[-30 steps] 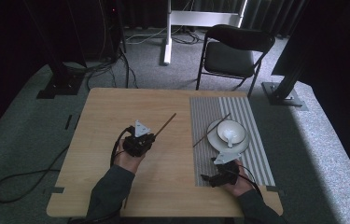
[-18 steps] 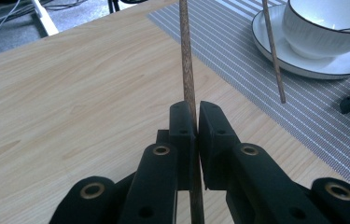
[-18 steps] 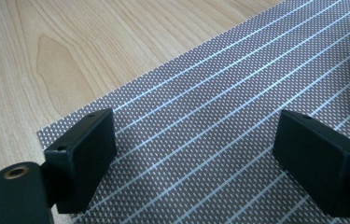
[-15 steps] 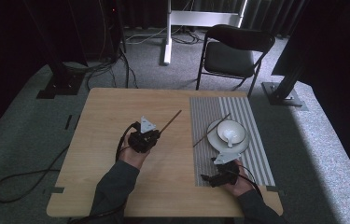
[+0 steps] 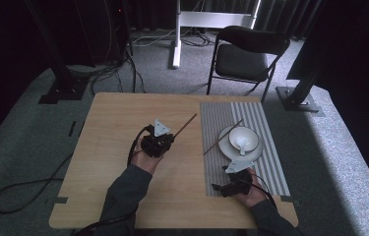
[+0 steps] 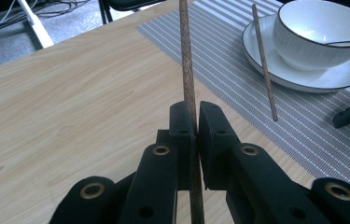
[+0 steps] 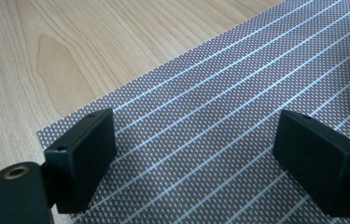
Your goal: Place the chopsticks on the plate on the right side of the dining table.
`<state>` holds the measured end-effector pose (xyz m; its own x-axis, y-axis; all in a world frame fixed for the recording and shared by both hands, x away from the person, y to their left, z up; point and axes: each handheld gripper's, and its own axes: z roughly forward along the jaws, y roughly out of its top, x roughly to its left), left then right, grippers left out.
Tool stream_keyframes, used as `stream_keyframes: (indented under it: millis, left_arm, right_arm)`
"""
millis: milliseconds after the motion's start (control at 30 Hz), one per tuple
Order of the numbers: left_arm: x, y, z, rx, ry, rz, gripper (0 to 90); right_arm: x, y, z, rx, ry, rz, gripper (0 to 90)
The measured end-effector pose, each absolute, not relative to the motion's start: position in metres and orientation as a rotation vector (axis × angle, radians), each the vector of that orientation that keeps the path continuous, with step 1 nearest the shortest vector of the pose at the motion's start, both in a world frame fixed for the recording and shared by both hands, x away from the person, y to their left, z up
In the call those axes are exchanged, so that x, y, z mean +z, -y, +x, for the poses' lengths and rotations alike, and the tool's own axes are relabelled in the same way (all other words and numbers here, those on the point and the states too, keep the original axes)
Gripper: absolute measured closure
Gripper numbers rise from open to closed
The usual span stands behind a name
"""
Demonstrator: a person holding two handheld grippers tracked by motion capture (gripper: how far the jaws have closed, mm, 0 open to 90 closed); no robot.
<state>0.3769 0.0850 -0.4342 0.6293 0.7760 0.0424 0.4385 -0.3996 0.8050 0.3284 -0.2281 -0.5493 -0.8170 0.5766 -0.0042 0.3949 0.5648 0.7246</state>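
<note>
A light wooden table [image 5: 113,147] was seen, with a grey striped placemat [image 5: 265,147] laid along its right side. A white plate [image 5: 226,147] was set on the placemat.

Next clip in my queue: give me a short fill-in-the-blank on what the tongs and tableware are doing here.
1. The left tongs are shut on a wooden ____.
2. The right tongs are ____, above the striped placemat.
3. The bowl sits on a ____.
4. The second chopstick leans on the plate's ____.

Missing words: chopstick; open; plate; rim
</note>
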Motion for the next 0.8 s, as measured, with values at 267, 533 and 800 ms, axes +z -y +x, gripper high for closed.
stream_keyframes:
  millis: [267,533,800]
  left_arm:
    - [-0.433,-0.078,0.384,0.527,-0.938,2.05,84.4]
    - [-0.427,-0.07,0.388,0.527,-0.92,2.047,84.4]
    - [-0.424,-0.056,0.395,0.514,-0.891,2.047,84.4]
  right_arm:
    - [-0.549,0.228,0.328,1.095,-2.559,0.808,12.5]
    - [-0.549,0.228,0.328,1.097,-2.558,0.808,12.4]
    - [-0.549,0.228,0.329,1.096,-2.558,0.808,12.4]
